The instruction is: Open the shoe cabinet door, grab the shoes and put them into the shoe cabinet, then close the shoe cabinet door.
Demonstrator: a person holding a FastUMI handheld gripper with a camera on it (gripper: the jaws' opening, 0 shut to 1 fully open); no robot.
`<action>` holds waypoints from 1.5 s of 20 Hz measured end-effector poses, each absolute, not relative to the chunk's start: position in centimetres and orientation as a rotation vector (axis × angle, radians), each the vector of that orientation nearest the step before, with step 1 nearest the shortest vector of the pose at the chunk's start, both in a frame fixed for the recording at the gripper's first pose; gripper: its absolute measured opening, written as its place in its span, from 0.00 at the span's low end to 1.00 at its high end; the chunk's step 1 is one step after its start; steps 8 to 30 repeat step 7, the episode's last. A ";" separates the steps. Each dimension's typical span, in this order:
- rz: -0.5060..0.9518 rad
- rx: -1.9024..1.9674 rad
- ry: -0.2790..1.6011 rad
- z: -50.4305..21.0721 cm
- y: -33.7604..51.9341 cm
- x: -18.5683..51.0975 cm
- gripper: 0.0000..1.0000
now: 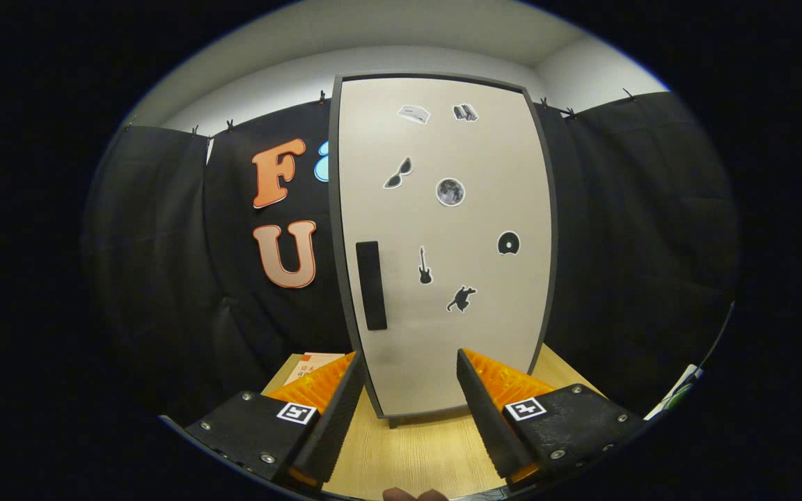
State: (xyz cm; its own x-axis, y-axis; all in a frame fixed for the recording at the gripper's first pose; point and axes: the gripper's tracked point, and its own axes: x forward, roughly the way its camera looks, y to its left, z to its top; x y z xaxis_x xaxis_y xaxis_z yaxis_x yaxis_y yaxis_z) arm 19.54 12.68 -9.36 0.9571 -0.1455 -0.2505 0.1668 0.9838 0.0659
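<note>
From where I sit, nothing of the task looks done yet: the shoe cabinet door [443, 243] is flat shut in its dark frame, so opening it, loading the shoes and closing it again are all left, by my reckoning. I can't pick out any shoes from here, so I'll have to find them once the door is open. The gripper [408, 365] hangs with its fingers spread wide and nothing between them, the orange-backed left finger [335, 410] and right finger [488, 410] standing apart over the wooden tabletop [408, 452]. The cabinet stands upright on that table straight ahead at twelve o'clock, its foot just beyond the fingertips, and I can't tell whether the tips touch it. The door's black handle [371, 285], a tall narrow bar, sits near the door's left edge, at about eleven o'clock from the gripper and above the left fingertip. Stickers dot the door face, among them a moon sticker [450, 191] and a guitar sticker [425, 266], to the right of the handle. An orange printed sheet [310, 367] lies on the table beyond the left finger, at ten o'clock. My next move, I judge, is to rise toward the handle and close on it.
</note>
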 end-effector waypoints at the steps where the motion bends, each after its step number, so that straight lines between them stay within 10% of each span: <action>1: -0.171 0.083 0.250 -9.5 12.3 18.3 0.83; 30: -0.185 0.118 0.222 -8.7 9.3 12.2 0.83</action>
